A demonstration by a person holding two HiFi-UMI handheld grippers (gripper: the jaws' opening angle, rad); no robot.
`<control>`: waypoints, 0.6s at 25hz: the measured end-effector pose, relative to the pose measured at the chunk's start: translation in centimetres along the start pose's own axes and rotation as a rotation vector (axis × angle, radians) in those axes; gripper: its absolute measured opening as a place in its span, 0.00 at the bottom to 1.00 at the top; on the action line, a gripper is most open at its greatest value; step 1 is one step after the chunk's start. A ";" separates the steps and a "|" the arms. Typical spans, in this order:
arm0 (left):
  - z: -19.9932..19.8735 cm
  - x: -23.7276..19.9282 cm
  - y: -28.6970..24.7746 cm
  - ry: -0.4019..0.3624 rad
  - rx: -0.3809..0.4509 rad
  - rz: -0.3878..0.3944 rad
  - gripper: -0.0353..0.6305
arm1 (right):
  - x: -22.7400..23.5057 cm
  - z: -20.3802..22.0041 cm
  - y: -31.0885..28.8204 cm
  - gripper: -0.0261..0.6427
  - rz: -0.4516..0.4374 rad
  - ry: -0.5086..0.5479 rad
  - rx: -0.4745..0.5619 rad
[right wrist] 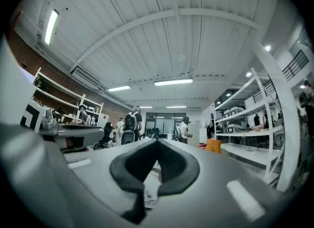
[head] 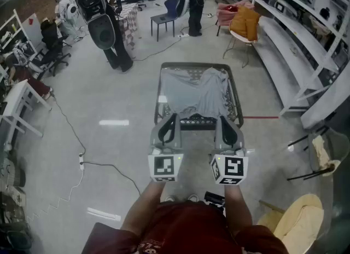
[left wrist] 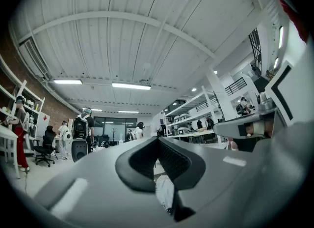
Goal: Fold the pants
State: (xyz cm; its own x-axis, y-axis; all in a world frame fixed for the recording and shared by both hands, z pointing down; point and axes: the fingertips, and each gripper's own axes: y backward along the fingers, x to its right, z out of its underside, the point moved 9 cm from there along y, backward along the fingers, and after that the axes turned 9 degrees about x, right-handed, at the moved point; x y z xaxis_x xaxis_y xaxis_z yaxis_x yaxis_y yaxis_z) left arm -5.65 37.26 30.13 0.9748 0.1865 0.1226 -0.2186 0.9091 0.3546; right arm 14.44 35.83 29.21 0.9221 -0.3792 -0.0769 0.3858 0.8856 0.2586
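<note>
Pants (head: 197, 91) lie beyond left tongs (head: 174, 117), right tongs (head: 222, 119); both pressed together.

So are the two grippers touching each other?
Apart. The head view shows floor and table rim between the left gripper and the right gripper along their whole length.

Bright ceiling striplights (left wrist: 131, 86), fisheye edges, nearby jaws blurred.
</note>
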 end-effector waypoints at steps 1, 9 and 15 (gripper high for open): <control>-0.1 0.2 -0.1 -0.003 0.000 -0.001 0.06 | 0.2 -0.1 0.0 0.04 0.001 -0.002 0.001; -0.2 2.0 -0.8 -0.014 -0.004 0.008 0.06 | 1.8 0.1 0.4 0.04 0.010 -0.018 0.003; 0.2 4.5 -1.1 -0.009 -0.018 -0.001 0.06 | 4.1 0.8 1.4 0.04 0.012 -0.054 0.000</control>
State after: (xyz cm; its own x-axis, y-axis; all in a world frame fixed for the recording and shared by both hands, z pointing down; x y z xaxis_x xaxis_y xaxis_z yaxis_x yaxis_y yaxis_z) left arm -1.05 36.98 30.46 0.9745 0.1822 0.1307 -0.2165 0.9158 0.3382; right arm 18.73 35.33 30.06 0.9235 -0.3829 -0.0218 0.3751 0.8900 0.2594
